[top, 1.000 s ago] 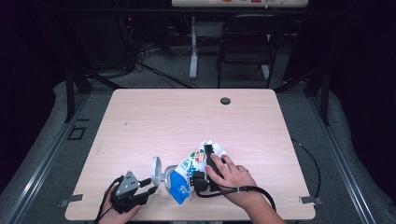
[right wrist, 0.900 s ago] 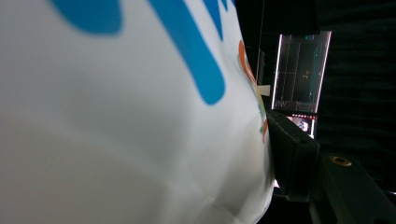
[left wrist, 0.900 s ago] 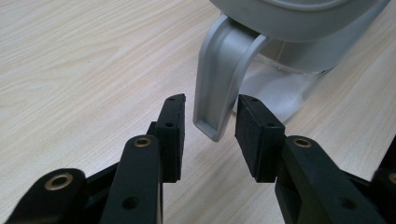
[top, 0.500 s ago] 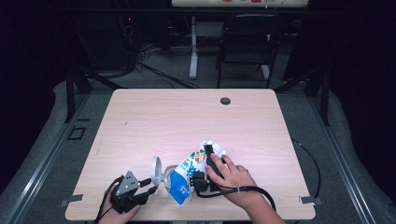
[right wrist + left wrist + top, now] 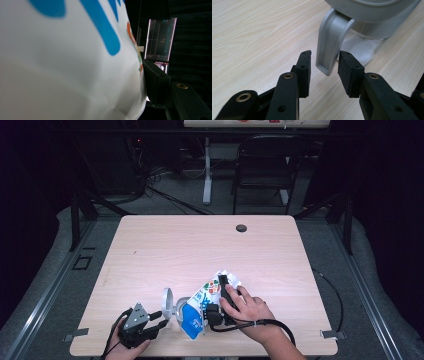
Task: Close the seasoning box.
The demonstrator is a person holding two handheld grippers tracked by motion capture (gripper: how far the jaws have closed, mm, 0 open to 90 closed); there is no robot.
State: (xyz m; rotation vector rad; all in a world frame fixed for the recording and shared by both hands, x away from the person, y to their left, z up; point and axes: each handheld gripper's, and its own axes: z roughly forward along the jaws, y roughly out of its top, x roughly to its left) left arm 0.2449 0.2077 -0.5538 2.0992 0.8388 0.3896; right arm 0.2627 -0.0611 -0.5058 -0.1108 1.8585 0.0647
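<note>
Carton [image 5: 197,312] lower centre, right gripper [image 5: 225,300] grasping it, tilting toward pitcher [image 5: 362,27]; left gripper [image 5: 323,67] released around handle; clench next

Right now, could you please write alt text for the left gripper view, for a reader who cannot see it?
The left claw stands open, its two black pads either side of the grey handle of a clear jug, neither pad clearly pressing on it. The jug has a grey top and stands on a light wooden table.
</note>
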